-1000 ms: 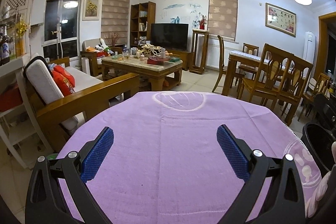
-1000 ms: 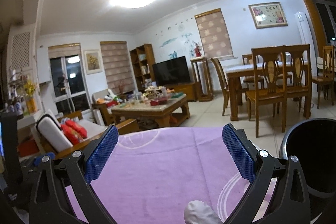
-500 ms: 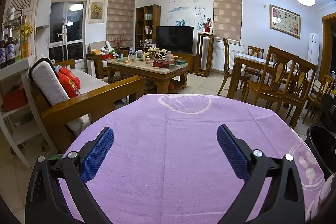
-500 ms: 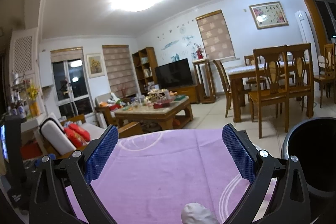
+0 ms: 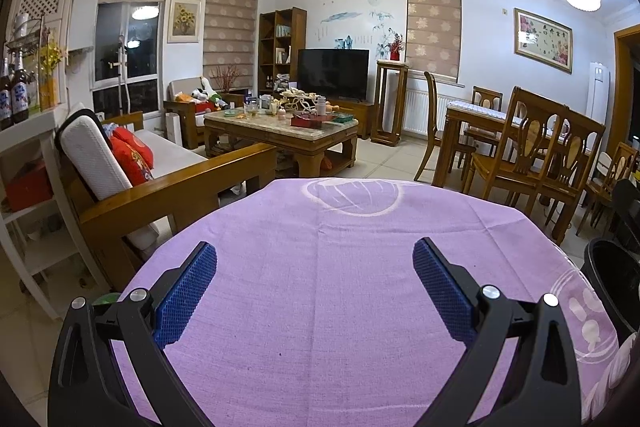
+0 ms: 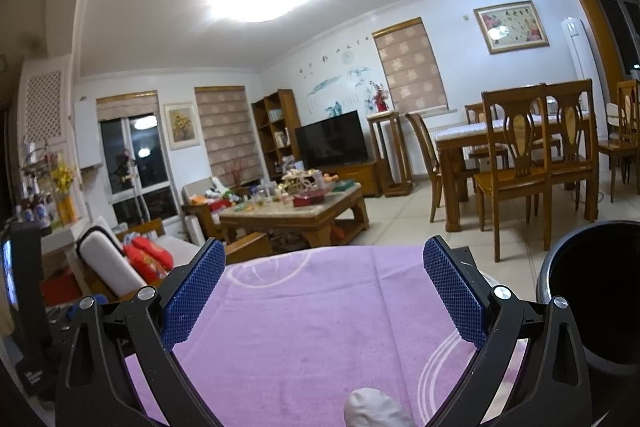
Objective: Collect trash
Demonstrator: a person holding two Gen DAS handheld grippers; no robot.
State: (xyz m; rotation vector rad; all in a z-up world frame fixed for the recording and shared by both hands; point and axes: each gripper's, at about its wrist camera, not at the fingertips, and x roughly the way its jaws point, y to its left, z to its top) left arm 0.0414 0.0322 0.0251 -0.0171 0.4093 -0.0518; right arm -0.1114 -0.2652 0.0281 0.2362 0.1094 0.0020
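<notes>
A pale grey-white crumpled wad [image 6: 374,409] sits on the purple tablecloth [image 6: 320,327] at the very bottom edge of the right wrist view, close under the right gripper [image 6: 322,285] and between its two arms; only its rounded, slightly dimpled top shows, so it may be a ball of paper or tissue, but the rest is cut off. The right gripper is spread wide with nothing between its blue textured pads [image 6: 192,297]. A black bin [image 6: 592,299] with a dark round mouth stands just beside the table's right edge. In the left wrist view the left gripper [image 5: 314,287] hangs over the same purple cloth [image 5: 320,267], its fingers likewise parted and empty, and the bin [image 5: 616,287] shows at the far right edge. The cloth carries white looping line patterns and a faint centre crease. Beyond the table lie a wooden sofa [image 5: 160,183] with red cushions, a cluttered coffee table [image 5: 280,131] and dining chairs [image 5: 532,163].
</notes>
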